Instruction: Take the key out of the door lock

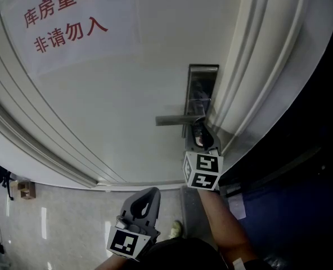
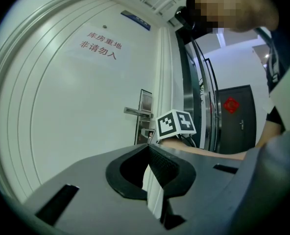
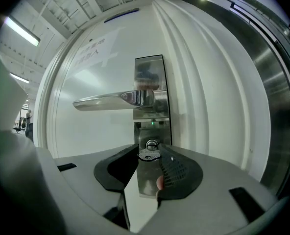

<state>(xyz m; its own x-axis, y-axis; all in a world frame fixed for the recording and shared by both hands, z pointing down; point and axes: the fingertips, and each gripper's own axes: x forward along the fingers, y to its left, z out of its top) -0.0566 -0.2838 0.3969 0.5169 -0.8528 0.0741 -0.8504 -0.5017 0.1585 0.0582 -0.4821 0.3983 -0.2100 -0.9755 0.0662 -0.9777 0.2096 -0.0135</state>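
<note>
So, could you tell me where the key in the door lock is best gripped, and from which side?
Grip the key by its head, which sticks out of the lock plate under the handle. Come straight at the door with one jaw on each side, so it pulls straight out. The right tool sits that way, closed on it.

Head view looks steeply down the door (image 1: pixel 116 111), lock plate (image 1: pixel 203 91) toward two o'clock; right gripper view faces that plate close up; left gripper view stands farther back, sign (image 2: pixel 100 45) at eleven o'clock; all three share the lever handle (image 3: pixel 106 101).
</note>
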